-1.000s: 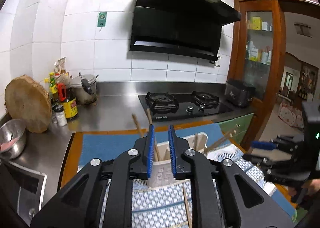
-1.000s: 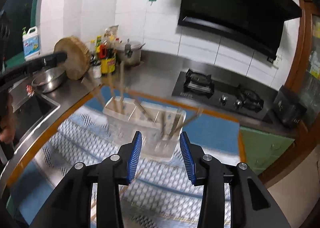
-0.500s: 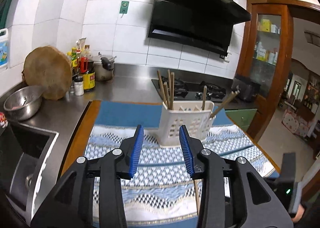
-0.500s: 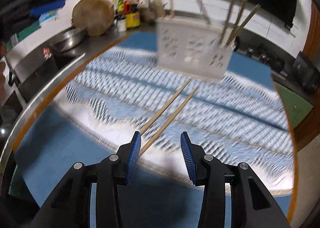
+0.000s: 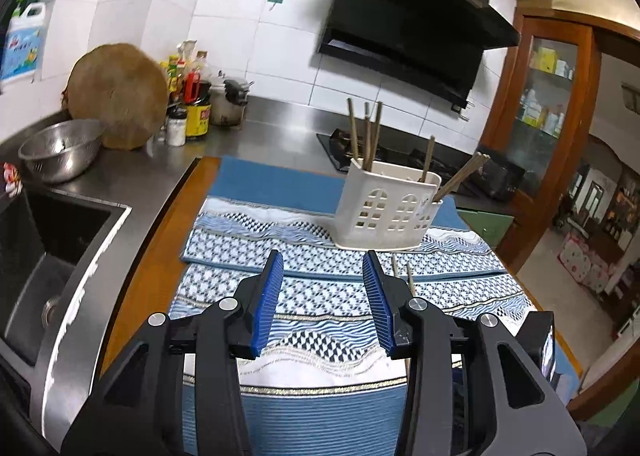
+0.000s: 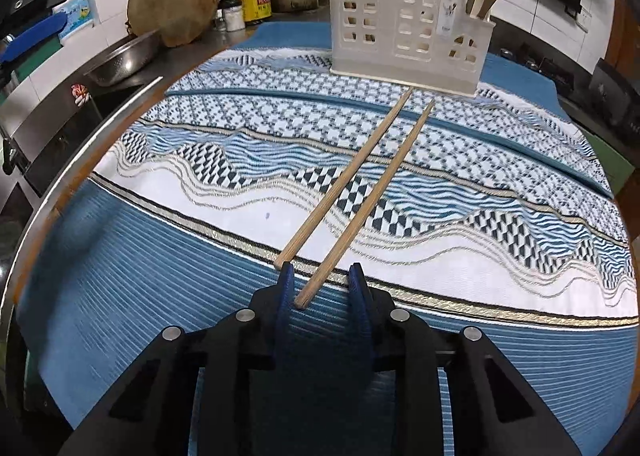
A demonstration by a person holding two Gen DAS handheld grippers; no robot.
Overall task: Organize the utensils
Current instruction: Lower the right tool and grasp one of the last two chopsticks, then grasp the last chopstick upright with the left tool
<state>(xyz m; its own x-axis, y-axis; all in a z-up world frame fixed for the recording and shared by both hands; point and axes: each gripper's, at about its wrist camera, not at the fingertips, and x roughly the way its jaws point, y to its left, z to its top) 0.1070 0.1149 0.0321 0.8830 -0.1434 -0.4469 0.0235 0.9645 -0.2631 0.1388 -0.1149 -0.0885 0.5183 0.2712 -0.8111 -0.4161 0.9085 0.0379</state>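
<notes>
Two wooden chopsticks [image 6: 348,179] lie side by side on the patterned blue and white cloth [image 6: 200,159], pointing toward the white utensil holder [image 6: 408,27]. My right gripper [image 6: 321,268] is down at their near ends. Its jaws are closing with the right chopstick's [image 6: 380,183] end between them, and a gap still shows beside the stick. The holder [image 5: 390,211] stands upright with several chopsticks in it. My left gripper [image 5: 322,256] hovers over the cloth short of the holder, its jaws opening with nothing between them. The chopstick tips [image 5: 400,270] show beside its right finger.
A sink [image 5: 48,256] lies to the left, with a steel bowl [image 5: 60,151], a round wooden board [image 5: 118,95], bottles [image 5: 192,103] and a pot [image 5: 230,103] behind it. The gas stove [image 5: 400,153] is beyond the holder. The counter's wooden edge [image 5: 152,256] runs along the cloth's left side.
My left gripper let go of the holder, opened and pulled back from it. My right gripper dropped to the chopsticks on the cloth, and its jaws narrowed around one chopstick's end.
</notes>
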